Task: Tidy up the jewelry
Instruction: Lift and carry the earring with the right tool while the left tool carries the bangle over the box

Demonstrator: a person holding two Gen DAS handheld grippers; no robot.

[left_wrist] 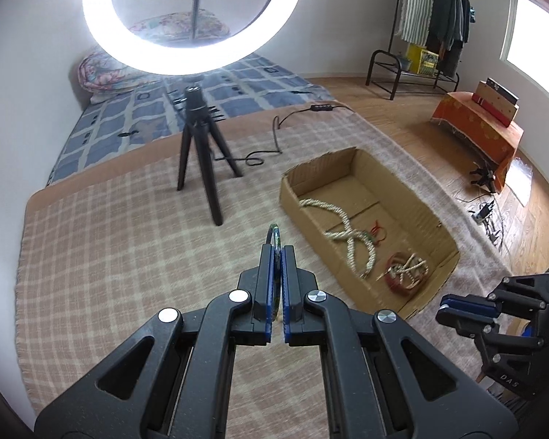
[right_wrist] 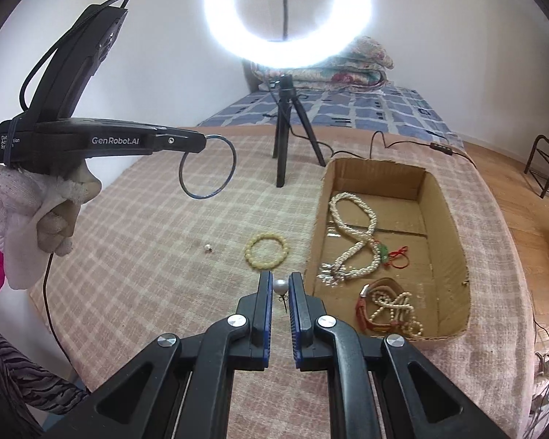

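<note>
The left gripper (left_wrist: 277, 252) is clamped on a thin bangle (right_wrist: 207, 166), the right gripper (right_wrist: 280, 285) pinches a pearl earring (right_wrist: 280, 286), and the cardboard box (right_wrist: 454, 252) of necklaces lies just right of both.

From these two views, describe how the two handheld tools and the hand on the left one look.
Both tools are matte black with linked arms, silver round pivot bolts and blue pads inside the fingers. The left tool has a long black body printed "GenRobot.AI" in white, a curved black handle and a thin black cable looping off it. The hand gripping it wears a pale knitted glove above a pink sleeve. The right tool matches.
</note>
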